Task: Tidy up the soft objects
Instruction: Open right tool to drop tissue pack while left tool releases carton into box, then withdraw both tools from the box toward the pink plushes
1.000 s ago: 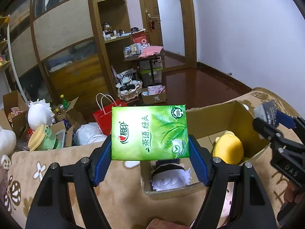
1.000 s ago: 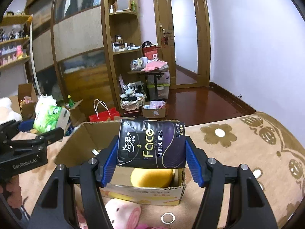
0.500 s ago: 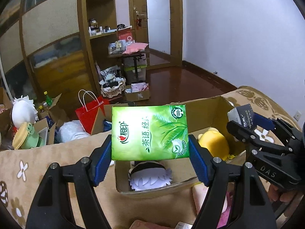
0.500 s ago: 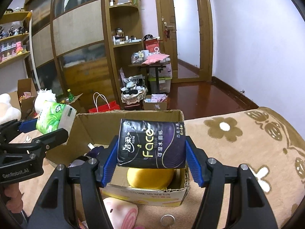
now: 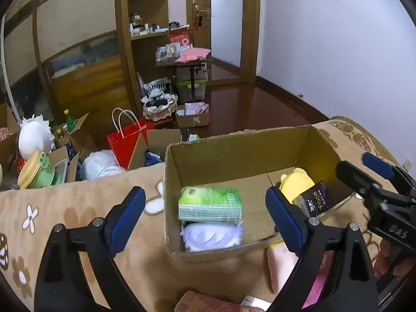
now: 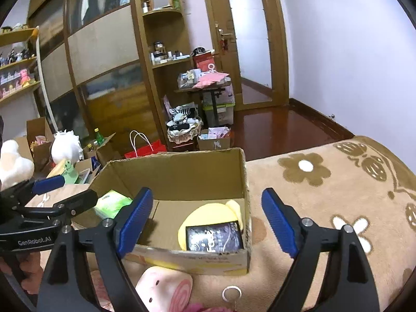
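Note:
An open cardboard box (image 5: 234, 140) (image 6: 179, 171) stands on a beige flowered blanket. In it lie a green tissue pack (image 5: 210, 204) (image 6: 112, 202) on a white plush (image 5: 212, 236), a yellow plush (image 5: 295, 182) (image 6: 208, 214) and a black tissue pack (image 5: 316, 200) (image 6: 214, 236) on the yellow plush. My left gripper (image 5: 205, 215) is open and empty above the green pack. My right gripper (image 6: 206, 218) is open and empty above the black pack.
A pink pig plush (image 6: 162, 288) and a key ring (image 6: 232, 293) lie on the blanket (image 6: 338, 182) in front of the box. Beyond the blanket's far edge are a red bag (image 5: 124, 140), boxes with toys and a wooden cabinet.
Both grippers opened and let go of their tissue packs. The green pack dropped into the box's left side, the black pack onto the yellow plush.

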The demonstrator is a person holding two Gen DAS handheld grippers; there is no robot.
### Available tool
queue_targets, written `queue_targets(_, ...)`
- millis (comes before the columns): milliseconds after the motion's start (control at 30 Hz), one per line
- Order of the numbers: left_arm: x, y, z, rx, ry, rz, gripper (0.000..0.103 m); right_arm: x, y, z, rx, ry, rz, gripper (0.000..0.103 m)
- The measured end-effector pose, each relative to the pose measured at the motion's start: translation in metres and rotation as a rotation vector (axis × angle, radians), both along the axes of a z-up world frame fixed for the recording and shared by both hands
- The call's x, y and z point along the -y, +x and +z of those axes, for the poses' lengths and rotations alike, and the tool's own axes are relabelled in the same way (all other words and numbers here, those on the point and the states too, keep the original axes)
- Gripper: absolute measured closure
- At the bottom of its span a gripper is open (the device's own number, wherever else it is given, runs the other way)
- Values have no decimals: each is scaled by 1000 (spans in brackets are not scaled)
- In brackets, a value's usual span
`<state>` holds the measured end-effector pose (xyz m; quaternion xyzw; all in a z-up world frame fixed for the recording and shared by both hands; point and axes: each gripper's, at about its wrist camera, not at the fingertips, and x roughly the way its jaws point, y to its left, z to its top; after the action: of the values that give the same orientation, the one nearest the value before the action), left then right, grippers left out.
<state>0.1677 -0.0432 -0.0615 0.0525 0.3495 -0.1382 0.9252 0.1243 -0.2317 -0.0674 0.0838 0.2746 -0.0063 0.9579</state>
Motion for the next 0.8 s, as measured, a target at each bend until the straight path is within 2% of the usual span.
queue_targets(67,-4,-1,3,-20,-4,15,6,2,-5,3,0,12,-13,1)
queue_targets(200,-13,-6,11,-39,-4,29,4,6,-12,11,-11,52,-20,0)
queue_targets(533,-33,-37,23,-91,33,74,3,-3,-46,32,-34,27,-21,0)
queue_targets(800,-46,-64,17,-176,43,88,3,-14,-71,25,-106,13,-40,0)
